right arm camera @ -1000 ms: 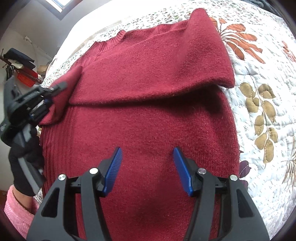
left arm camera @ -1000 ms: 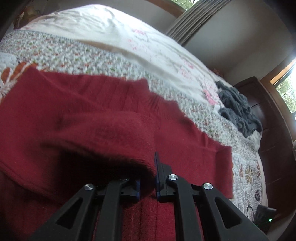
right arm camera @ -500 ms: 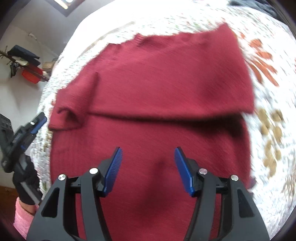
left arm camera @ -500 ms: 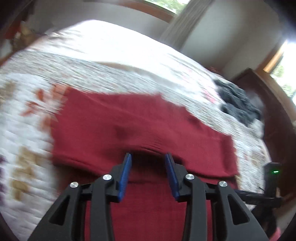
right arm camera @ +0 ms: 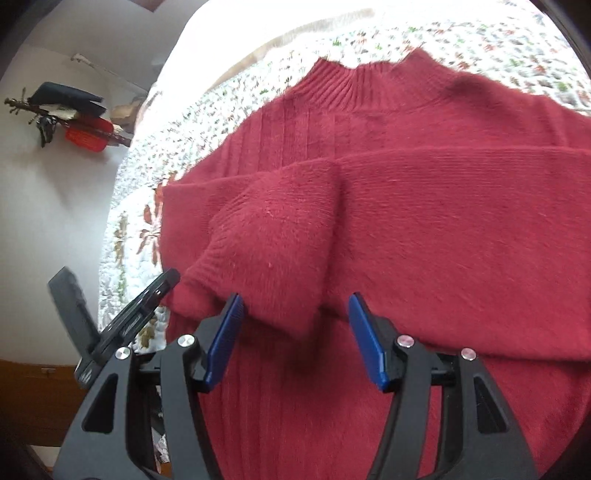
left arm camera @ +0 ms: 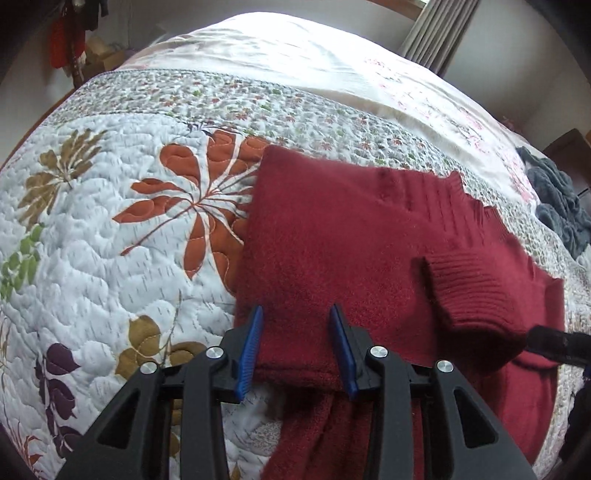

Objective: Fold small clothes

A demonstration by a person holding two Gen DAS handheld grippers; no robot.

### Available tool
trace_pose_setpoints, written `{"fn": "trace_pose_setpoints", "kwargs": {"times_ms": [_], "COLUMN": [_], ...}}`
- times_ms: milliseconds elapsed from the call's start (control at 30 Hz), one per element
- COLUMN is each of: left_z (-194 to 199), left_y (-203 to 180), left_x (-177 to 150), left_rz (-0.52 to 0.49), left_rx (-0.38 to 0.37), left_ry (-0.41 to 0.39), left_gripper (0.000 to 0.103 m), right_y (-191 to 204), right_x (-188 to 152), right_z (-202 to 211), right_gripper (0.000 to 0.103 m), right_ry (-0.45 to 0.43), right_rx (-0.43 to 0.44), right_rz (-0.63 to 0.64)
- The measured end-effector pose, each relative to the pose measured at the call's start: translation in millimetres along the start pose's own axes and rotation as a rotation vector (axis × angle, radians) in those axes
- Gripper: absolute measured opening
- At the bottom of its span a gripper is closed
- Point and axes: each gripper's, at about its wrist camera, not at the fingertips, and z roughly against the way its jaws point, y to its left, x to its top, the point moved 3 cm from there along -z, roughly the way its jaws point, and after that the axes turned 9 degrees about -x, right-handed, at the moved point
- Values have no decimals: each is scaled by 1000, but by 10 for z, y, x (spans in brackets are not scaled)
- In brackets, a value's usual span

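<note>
A dark red knitted sweater (left arm camera: 332,240) lies on a floral quilt (left arm camera: 110,221), one sleeve folded across its body, with the ribbed cuff (left arm camera: 469,288) at the right. My left gripper (left arm camera: 295,347) is open, its blue pads either side of the sweater's near folded edge. In the right wrist view, the sweater (right arm camera: 424,221) fills the frame with its ribbed collar (right arm camera: 351,88) at the top. My right gripper (right arm camera: 295,332) is open just below the sleeve cuff (right arm camera: 251,280), which hangs between its pads. The left gripper's (right arm camera: 129,321) black body shows at the left.
A grey garment (left arm camera: 554,206) lies bunched at the far right of the bed. A cream sheet (left arm camera: 295,55) covers the far half. Curtains (left arm camera: 443,29) hang beyond it. Bags on a wall hook (right arm camera: 74,114) and dark wood (right arm camera: 37,387) lie off the bed's side.
My left gripper let go of the sleeve cuff, opened and moved to the sweater's left edge. My right gripper has closed in on the dropped cuff.
</note>
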Motion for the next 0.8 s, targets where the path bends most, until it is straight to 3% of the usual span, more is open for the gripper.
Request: {"fn": "trace_pose_setpoints", "kwargs": {"times_ms": [67, 133, 200, 267, 500, 633, 800], "left_z": [8, 32, 92, 175, 475, 300, -74], "left_y": [17, 23, -5, -63, -506, -726, -706], "left_x": [-6, 9, 20, 38, 158, 169, 74], "left_rz": [9, 18, 11, 0, -56, -80, -61], "left_rx": [-11, -20, -14, -12, -100, -114, -85], "left_ry": [-3, -4, -10, -31, -118, -80, 1], "left_gripper": [38, 38, 38, 38, 38, 38, 38], "right_y": [7, -11, -18, -26, -81, -360, -712], "right_x": [17, 22, 16, 9, -15, 23, 42], "right_z": [-124, -164, -168, -121, 512, 707, 515], "right_gripper": [59, 47, 22, 16, 15, 15, 16], "right_ry": [19, 20, 32, 29, -103, -149, -107], "right_rx": [-20, -27, -13, -19, -8, -88, -117], "right_rz": [-9, -14, -10, 3, 77, 73, 16]}}
